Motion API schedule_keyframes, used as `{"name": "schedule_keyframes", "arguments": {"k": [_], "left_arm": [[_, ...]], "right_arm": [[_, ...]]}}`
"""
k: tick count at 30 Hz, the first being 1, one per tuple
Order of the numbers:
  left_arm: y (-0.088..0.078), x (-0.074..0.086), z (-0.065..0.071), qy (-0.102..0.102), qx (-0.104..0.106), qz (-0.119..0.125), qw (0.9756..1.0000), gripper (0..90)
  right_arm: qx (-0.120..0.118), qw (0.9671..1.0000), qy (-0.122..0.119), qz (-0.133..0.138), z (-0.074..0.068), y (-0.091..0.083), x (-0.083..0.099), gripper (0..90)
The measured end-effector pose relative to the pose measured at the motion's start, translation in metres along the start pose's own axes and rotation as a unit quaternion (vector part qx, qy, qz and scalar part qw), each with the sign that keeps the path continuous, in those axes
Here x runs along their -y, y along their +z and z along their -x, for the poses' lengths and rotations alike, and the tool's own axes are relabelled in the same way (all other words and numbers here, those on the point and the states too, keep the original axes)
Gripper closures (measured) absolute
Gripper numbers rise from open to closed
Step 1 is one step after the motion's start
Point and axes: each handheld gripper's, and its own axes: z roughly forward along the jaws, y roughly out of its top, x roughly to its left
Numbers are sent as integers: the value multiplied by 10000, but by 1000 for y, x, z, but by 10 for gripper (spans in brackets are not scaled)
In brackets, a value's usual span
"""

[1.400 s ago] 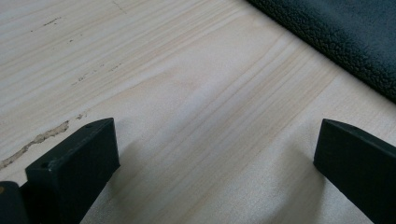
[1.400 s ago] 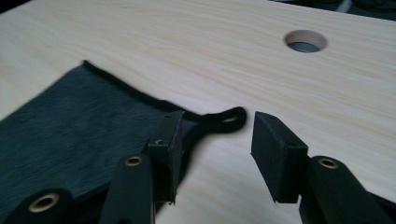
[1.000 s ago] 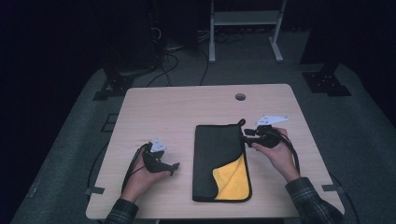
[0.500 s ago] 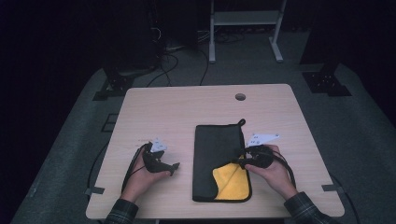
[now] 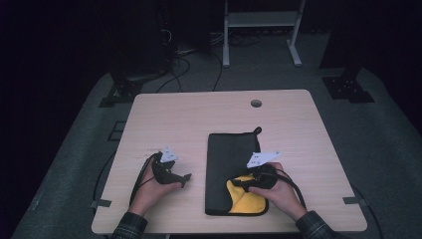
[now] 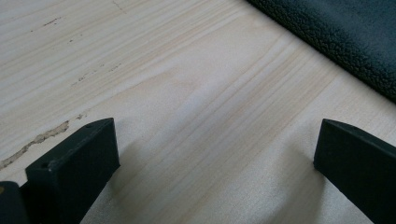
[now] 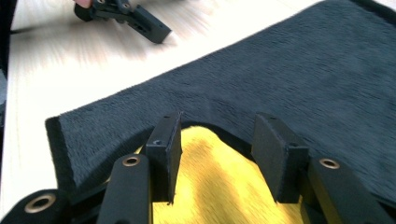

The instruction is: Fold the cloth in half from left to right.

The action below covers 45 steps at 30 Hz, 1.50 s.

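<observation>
A dark grey cloth (image 5: 231, 157) lies flat on the wooden table (image 5: 199, 114), with its near right corner turned over to show a yellow underside (image 5: 247, 200). My right gripper (image 5: 239, 183) hovers low over that yellow flap (image 7: 215, 182), pointing left. Its jaws stand apart, with the flap's edge below the gap and nothing pressed between the pads. The dark cloth (image 7: 280, 70) spreads beyond them. My left gripper (image 5: 184, 178) rests on bare wood left of the cloth, open (image 6: 217, 144), with the cloth's edge (image 6: 345, 32) ahead of it. From the right gripper view the left gripper (image 7: 149, 25) is at top left.
A small round hole (image 5: 256, 103) sits near the table's far edge. Bare wood surrounds the cloth on all sides. Past the table, the dark floor holds cables and a white metal frame (image 5: 259, 20).
My right hand has slid along the cloth's right side toward the near edge, from the dark upper part to the yellow corner. The left hand has stayed put.
</observation>
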Motion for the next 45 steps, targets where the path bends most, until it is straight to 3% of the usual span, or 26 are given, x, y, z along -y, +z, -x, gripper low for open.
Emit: {"name": "schedule_keyframes", "arguments": {"k": [9,13,16,20,27,28,33,35,45], "left_arm": [[0,0,0,-1,0,0,10000,0],[0,0,0,-3,-3,0,10000,0],[0,0,0,-14,1,-1,10000,0],[0,0,0,-13,2,-2,10000,0],[0,0,0,-23,1,-1,10000,0],[0,0,0,-6,-1,2,10000,0],[0,0,0,-13,2,-2,10000,0],[0,0,0,-9,2,-4,10000,0],[0,0,0,2,0,-2,10000,0]], "right_arm": [[-108,9995,-184,-212,-10,27,-3,491],[-59,9991,-303,-292,-13,33,0,457],[62,9977,-559,-372,-17,37,1,426],[154,9970,-666,-370,-20,38,3,451],[203,9978,-545,-332,-17,36,3,559],[218,9980,-492,-330,-16,35,2,618],[259,9985,-361,-311,-13,34,2,703],[219,9989,-302,-284,-12,30,1,787],[150,9997,-165,-132,-10,12,-3,807]]}}
